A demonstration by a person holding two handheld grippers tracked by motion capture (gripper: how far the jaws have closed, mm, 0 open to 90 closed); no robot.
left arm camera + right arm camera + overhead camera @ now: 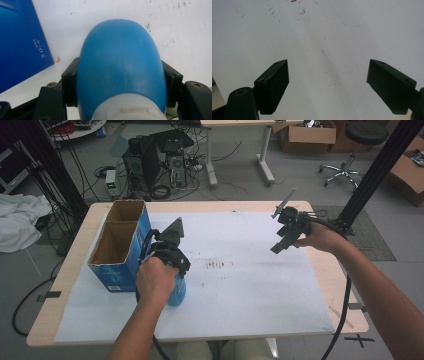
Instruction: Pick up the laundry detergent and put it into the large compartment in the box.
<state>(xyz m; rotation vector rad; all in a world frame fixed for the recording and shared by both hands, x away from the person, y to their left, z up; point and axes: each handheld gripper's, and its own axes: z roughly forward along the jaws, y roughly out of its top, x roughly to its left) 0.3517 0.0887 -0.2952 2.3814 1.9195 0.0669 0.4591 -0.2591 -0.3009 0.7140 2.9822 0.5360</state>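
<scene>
With the blue box just beside my left gripper, whose jaws pinch the blue bottle at its belly, I'd lift straight and slowly, probably without squeezing harder, while my right gripper hangs spread and empty.

Bottle on the table's sheet, just right of the carton.

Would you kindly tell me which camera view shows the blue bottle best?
The left gripper view: the blue bottle sits close up, clamped between the black jaws. The high view catches a small part beneath the left hand.
</scene>
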